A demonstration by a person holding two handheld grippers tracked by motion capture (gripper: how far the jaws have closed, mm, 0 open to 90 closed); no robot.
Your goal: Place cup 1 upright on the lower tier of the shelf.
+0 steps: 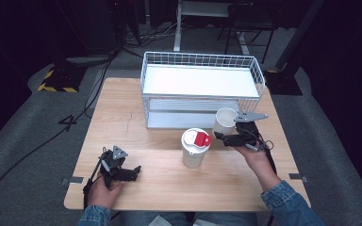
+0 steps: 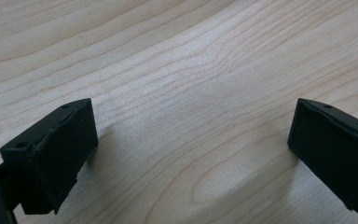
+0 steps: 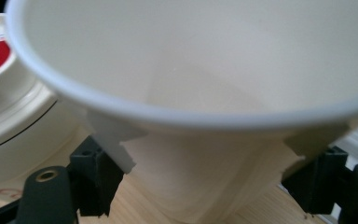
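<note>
A white paper cup (image 1: 225,121) without a lid is held just in front of the wire basket, with my right gripper (image 1: 221,136) shut on its lower wall. In the right gripper view the cup (image 3: 191,84) is seen from its rim, and my right gripper (image 3: 205,182) presses its sides inward between the two black jaws. A second white cup with a white lid and red tab (image 1: 195,147) stands upright to the left of the held one; its lid (image 3: 9,107) is close beside it. My left gripper (image 1: 131,173) lies on the table at the front left, open, with bare wood between its jaws (image 2: 196,149).
A white wire basket (image 1: 202,60) with a white shelf on top stands at the back of the wooden table (image 1: 169,188), close behind the held cup. Dark floor, cables and stands lie beyond the table.
</note>
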